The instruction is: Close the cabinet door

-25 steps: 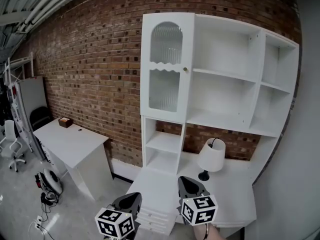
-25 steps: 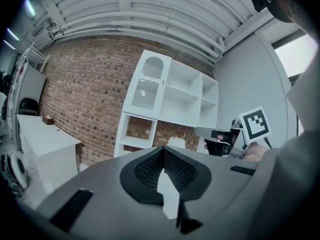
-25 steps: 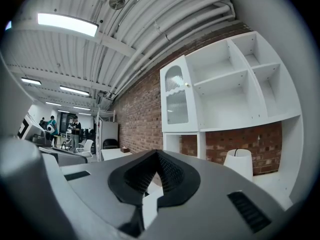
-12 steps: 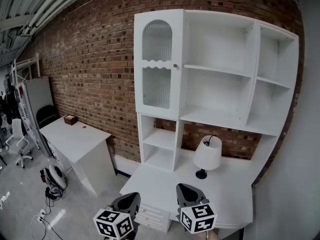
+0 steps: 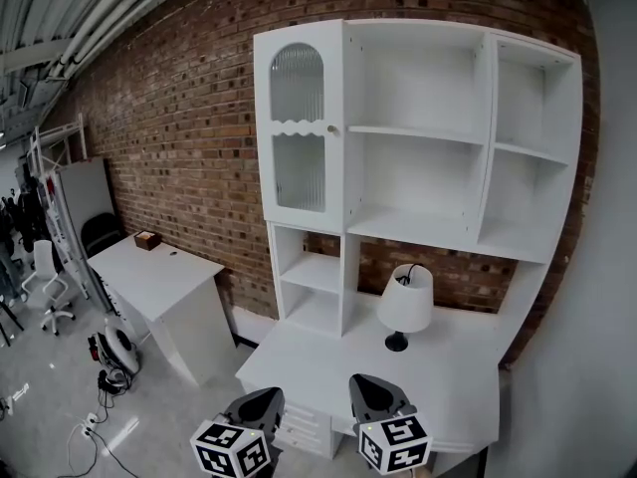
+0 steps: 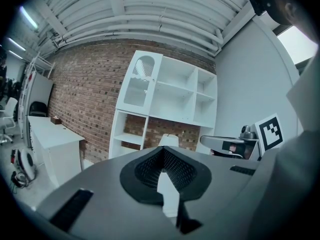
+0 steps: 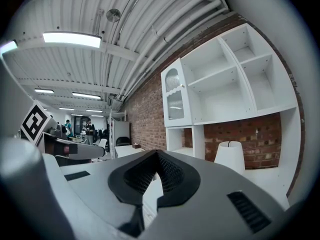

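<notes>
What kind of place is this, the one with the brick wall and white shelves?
Probably an industrial-style office or workshop: a bare brick wall, a white desk with shelving and a lamp, and office chairs at the far left.

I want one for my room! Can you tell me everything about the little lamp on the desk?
The lamp is small, with a white cone-shaped shade, a thin dark stem and a round dark base. A dark cord loops above the shade. It stands upright on the white desk, below the open shelves, with the brick wall behind. Only the desk touches it.
</notes>
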### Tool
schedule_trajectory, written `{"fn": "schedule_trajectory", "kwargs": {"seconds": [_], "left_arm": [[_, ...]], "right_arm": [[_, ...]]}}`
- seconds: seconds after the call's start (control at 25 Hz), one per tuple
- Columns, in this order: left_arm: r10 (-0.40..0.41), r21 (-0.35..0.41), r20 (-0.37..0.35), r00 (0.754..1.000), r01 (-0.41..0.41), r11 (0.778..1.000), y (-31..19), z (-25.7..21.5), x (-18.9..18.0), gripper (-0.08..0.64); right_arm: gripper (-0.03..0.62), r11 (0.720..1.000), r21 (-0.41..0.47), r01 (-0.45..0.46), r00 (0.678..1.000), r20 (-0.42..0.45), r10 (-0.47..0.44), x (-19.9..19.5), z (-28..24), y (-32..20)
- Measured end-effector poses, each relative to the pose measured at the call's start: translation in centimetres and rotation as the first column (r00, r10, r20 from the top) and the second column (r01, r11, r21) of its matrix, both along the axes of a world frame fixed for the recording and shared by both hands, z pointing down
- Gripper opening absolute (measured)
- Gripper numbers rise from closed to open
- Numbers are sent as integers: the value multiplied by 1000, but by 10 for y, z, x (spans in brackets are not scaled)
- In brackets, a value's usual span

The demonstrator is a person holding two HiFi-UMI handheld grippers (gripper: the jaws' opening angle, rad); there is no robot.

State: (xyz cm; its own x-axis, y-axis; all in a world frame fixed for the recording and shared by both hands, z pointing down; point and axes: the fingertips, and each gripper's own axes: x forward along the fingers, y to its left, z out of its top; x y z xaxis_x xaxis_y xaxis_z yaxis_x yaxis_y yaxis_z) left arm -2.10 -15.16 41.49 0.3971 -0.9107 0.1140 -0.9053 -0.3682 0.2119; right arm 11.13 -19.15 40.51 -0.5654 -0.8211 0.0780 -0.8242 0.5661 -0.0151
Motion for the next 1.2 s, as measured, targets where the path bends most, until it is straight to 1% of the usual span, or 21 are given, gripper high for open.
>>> {"fn": "schedule_trajectory", "kwargs": {"seconds": [0.12, 0.2, 0.44, 0.6, 1.2], "left_arm": [[-8, 15, -16, 1000, 8, 1000, 4, 10, 6, 7], [-2, 16, -9, 1000, 2, 1000, 9, 13, 12, 6], [-19, 18, -16, 1000, 19, 1000, 26, 9, 28, 6], [-21, 25, 1, 1000, 21, 999, 33, 10, 33, 7], [-37, 23, 6, 999, 37, 999, 52, 13, 45, 6]], "right_arm": [[26, 1000, -2, 10, 1000, 1, -10, 8, 3, 10], [26, 1000, -2, 16, 1000, 1, -16, 14, 3, 15], [26, 1000, -6, 30, 1000, -3, -30, 27, 5, 30], [26, 999, -6, 48, 999, -6, -48, 30, 7, 37], [26, 997, -5, 78, 997, -3, -79, 35, 11, 56]]}}
